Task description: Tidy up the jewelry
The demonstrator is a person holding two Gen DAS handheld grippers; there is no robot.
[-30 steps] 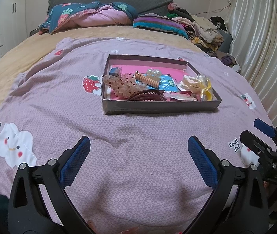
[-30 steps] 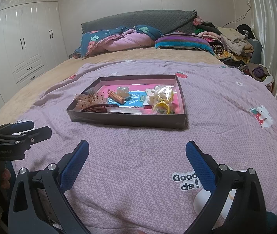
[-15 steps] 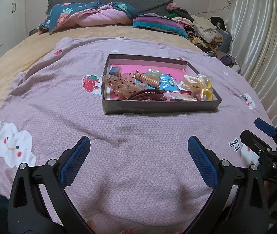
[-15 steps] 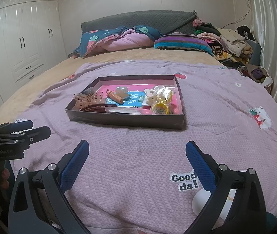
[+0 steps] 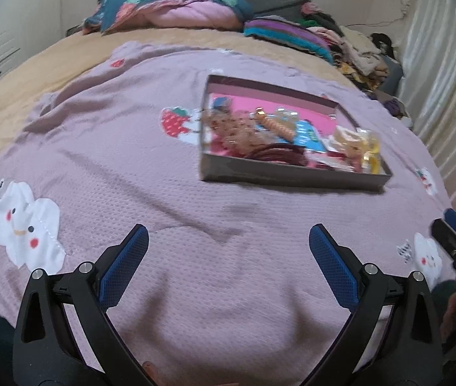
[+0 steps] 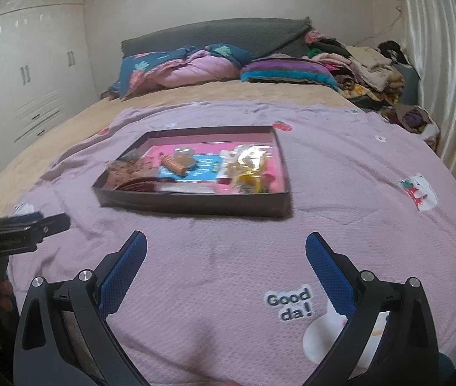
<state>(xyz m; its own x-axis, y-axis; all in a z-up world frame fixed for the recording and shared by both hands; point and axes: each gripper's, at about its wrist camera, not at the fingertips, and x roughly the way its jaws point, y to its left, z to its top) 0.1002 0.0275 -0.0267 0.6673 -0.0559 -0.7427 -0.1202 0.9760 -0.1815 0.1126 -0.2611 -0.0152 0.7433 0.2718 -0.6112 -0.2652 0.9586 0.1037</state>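
Hovering over the bed, both tools empty

Holding a gripper in each hand, we keep both above the lilac bedspread (image 6: 215, 276), short of the box. Our left gripper (image 5: 228, 251) has its blue-padded fingers spread wide with nothing between them, and our right gripper (image 6: 226, 254) is likewise spread and empty. From the left wrist view, the right gripper shows at the far right edge, blurred; from the right wrist view, the left gripper shows at the far left edge.

The jewelry sits in a shallow dark box (image 6: 195, 204) with a pink floor, resting on the bedspread well ahead of both tools. Inside it we see a brown lacy piece (image 6: 125, 170) at the left end, dark red hoops (image 6: 141, 185) against the near wall, a ribbed orange clip (image 6: 173, 164) lying over a blue card (image 6: 205, 167), and a heap of clear and yellow pieces (image 6: 247, 170) at the right end. The left wrist view is blurred, so finer detail there escapes us.

Beyond the box lie a tan sheet (image 6: 195, 95), rumpled pillows (image 6: 189, 64) and a clothes pile (image 6: 362, 67). White wardrobes (image 6: 28, 74) stand on the left.
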